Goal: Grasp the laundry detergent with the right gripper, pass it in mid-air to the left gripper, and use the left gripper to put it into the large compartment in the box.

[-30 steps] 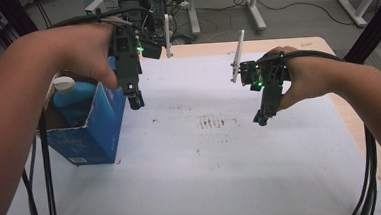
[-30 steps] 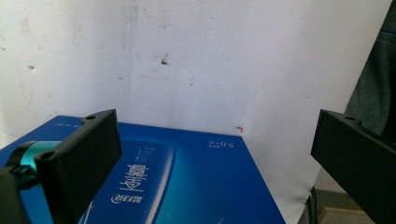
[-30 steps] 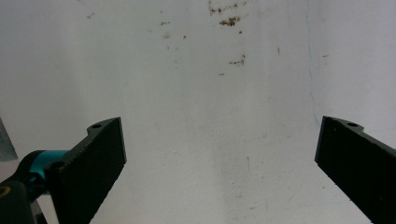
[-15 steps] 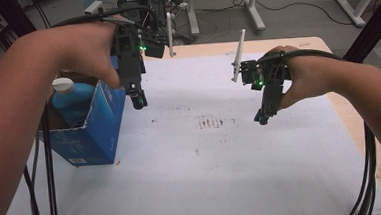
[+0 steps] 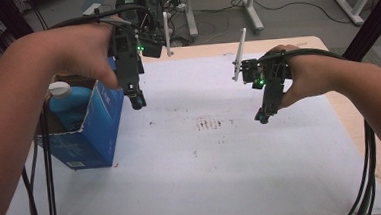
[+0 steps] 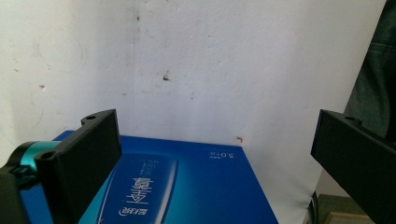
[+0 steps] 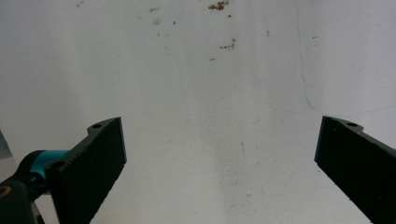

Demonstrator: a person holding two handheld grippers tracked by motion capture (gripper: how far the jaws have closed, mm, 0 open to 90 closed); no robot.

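An open blue box (image 5: 91,134) stands at the left of the white sheet, with a blue bottle with a white cap (image 5: 65,98) upright inside it. My left gripper (image 5: 137,101) hangs just right of the box's top edge, jaws pointing down. In the left gripper view that gripper (image 6: 215,158) is open with nothing between the jaws, and the box's printed blue side (image 6: 187,186) lies below them. My right gripper (image 5: 262,116) hovers over the sheet at the right; in the right gripper view it (image 7: 219,158) is open and empty above bare sheet.
A white sheet (image 5: 217,176) covers the wooden table (image 5: 352,127); brown stains (image 5: 210,123) mark its middle. Black cables (image 5: 365,177) trail off both grippers along the table's sides. Stand legs and wires lie on the floor (image 5: 283,11) beyond the far edge.
The left gripper has shifted slightly forward and down beside the box. The right gripper has barely moved.
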